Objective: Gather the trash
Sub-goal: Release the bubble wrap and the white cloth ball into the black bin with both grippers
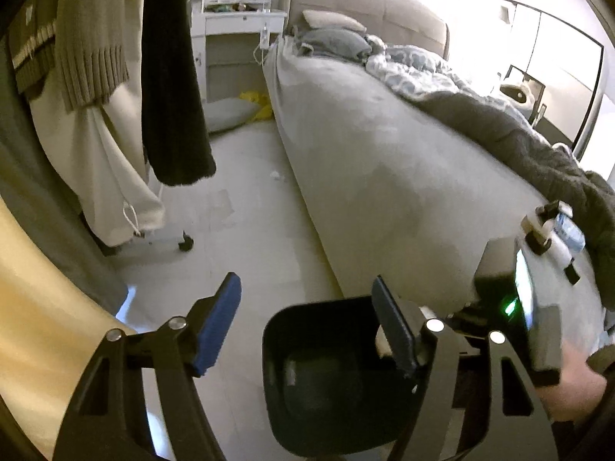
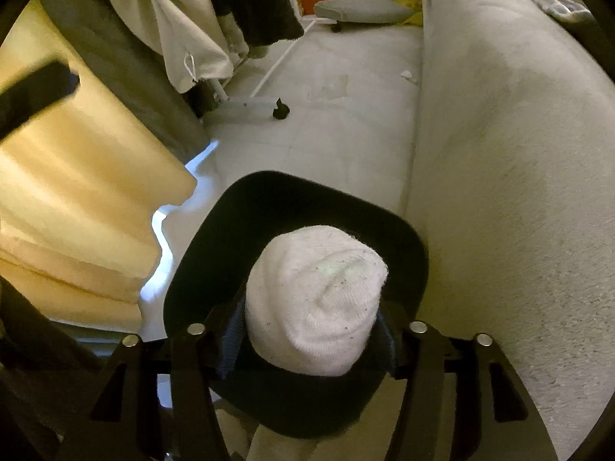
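Nearest us, our right claw [image 2: 311, 342] grips a white ribbed knit bundle, speckled and soft [image 2: 317, 299], poised over the black, smooth-walled plastic bin [image 2: 230, 230] at six o'clock, so we judge this piece nearly binned. Our left claw [image 1: 307, 326] hangs open and empty above the same bin [image 1: 276, 345]. Farther off at twelve o'clock, a small crumpled white scrap [image 1: 276, 175] lies on the pale tiled floor [image 1: 250, 249] beside the grey fabric bed [image 1: 365, 161], uncollected.

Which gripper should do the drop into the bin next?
Right. The right gripper already clamps the white sock directly above the black bin; the left gripper is open and holds nothing.
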